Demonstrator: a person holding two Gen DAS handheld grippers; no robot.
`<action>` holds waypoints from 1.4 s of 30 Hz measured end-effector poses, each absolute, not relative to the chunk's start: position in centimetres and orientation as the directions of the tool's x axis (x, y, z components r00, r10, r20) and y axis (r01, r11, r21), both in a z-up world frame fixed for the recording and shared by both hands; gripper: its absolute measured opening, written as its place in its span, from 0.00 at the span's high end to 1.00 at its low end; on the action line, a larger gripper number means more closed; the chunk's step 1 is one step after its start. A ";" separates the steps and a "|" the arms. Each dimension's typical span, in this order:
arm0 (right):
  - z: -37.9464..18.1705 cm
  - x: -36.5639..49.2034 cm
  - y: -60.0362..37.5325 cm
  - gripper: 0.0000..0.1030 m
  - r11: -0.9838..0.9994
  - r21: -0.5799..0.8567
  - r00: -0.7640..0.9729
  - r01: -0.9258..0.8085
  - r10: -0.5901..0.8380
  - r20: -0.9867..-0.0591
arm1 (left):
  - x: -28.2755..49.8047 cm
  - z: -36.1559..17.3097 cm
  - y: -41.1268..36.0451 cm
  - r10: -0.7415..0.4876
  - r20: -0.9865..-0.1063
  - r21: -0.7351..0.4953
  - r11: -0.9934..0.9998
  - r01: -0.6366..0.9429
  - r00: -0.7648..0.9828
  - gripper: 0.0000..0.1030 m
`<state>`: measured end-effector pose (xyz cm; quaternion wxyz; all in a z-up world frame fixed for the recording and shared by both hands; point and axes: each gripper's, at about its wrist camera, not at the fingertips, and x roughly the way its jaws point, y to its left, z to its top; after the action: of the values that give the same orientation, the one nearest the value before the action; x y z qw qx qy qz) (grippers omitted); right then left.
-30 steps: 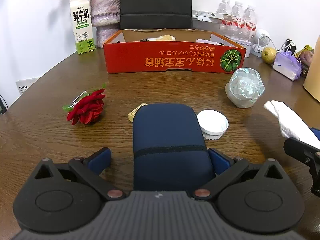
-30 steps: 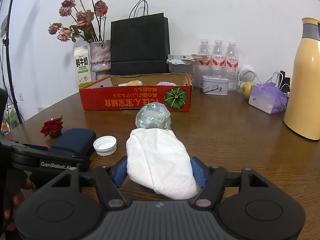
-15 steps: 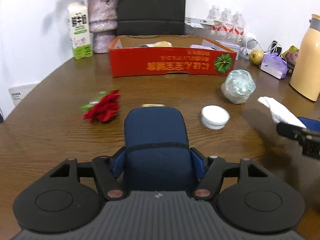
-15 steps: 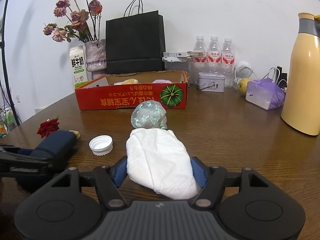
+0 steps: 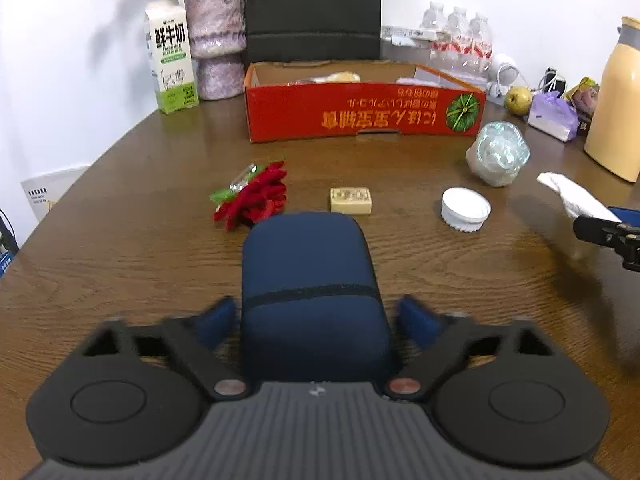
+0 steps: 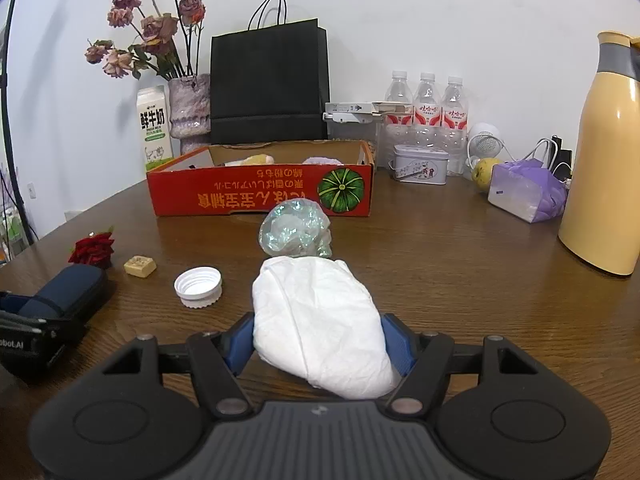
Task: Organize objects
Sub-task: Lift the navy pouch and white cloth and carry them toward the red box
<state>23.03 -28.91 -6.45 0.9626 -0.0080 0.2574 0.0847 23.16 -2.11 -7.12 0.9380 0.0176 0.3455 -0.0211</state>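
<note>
Red cardboard box [image 6: 260, 196] is holding few items while the right gripper [image 6: 318, 344] is clamping the white cloth [image 6: 320, 320], the left gripper [image 5: 312, 316] is straddling the navy case [image 5: 308, 280] with fingers parted, and four pieces are lying outside.

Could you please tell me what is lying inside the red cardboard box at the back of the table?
Over the front wall of the red cardboard box, a pale yellow item and a soft lilac item peek out. The wall hides the box floor and anything lower.
</note>
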 end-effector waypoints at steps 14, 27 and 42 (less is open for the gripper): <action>-6.1 22.4 -28.1 0.37 0.986 -0.016 0.875 -0.167 0.140 -0.463 | 21.2 -5.3 -1.6 -0.072 -0.561 -0.040 0.997 0.060 0.825 0.37; -4.5 22.1 -25.7 0.37 0.974 -0.015 0.885 -0.227 0.199 -0.422 | 21.4 -2.3 -2.1 -0.079 -0.497 -0.062 0.997 0.056 0.864 0.37; -1.6 24.4 -24.4 0.37 0.971 -0.018 0.910 -0.238 0.216 -0.354 | 24.2 0.2 -4.3 -0.096 -0.441 -0.092 0.994 0.062 0.892 0.37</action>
<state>24.43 -24.42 -1.60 0.9767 -0.0304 0.1776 0.1163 24.22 -4.26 0.18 0.9720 -0.0377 0.2284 -0.0406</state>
